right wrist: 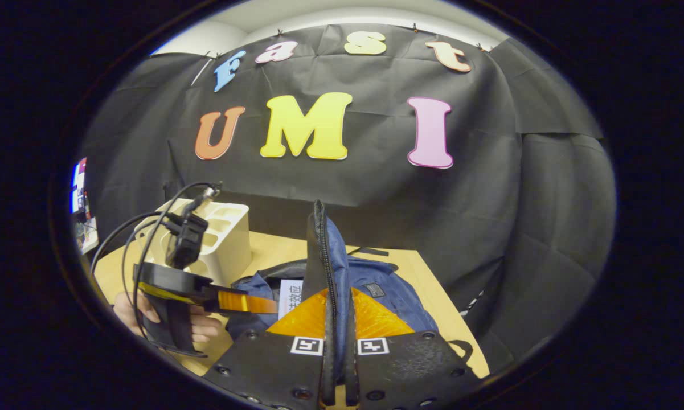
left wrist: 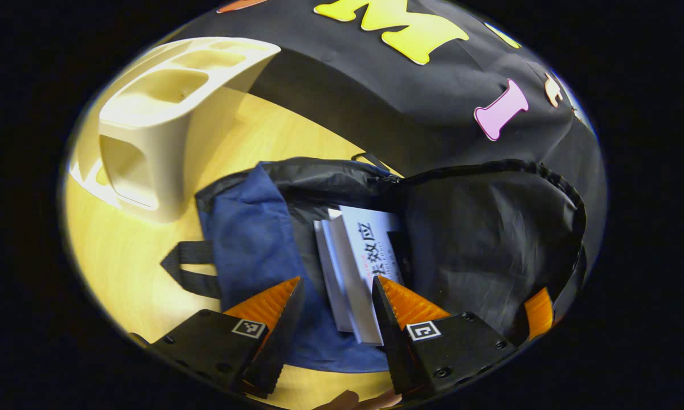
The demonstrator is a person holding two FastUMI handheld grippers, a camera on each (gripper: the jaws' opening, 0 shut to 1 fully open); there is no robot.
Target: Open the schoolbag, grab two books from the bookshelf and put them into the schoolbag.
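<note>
Now packing step: right gripper (right wrist: 337,319) pinches bag flap (right wrist: 319,250), holding schoolbag (left wrist: 250,239) open. Left gripper (left wrist: 336,302) spread, empty, above 2 books (left wrist: 356,256) inside schoolbag (bookshelf (left wrist: 165,114) beside it). Next, probably: withdraw, release flap.

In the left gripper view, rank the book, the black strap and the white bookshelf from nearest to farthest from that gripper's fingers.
1. Book: between the fingers, inside the open schoolbag.
2. Black strap: left of the bag, on the table.
3. White bookshelf: upper left, beyond the bag.
</note>
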